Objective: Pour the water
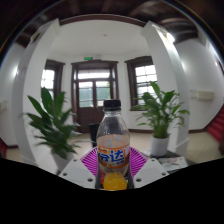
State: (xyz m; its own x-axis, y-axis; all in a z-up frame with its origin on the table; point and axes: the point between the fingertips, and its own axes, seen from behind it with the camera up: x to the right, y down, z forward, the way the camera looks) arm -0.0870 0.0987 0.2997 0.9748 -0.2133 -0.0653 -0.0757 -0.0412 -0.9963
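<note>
Between the two fingers of the hand-held gripper (112,172), a clear plastic bottle (112,145) stands upright, its lower half framed by the magenta pads (90,163) on either side. The pads appear to lie against the bottle's sides, so the gripper looks to be pinching it, though the contact itself is hard to make out. The bottle carries a dark cap (112,104) and holds an orange liquid in its lower part. A purple and white label (112,157) wraps its middle, printed with large characters that cannot be read clearly.

Beyond the bottle lies a bright, white-walled room. A dark-framed double door (93,93) stands at the far wall, with a green sign (92,58) above it whose writing is too small to read. Windows (145,78) flank the door. Two leafy potted plants (52,122) stand to either side of the bottle, well behind it.
</note>
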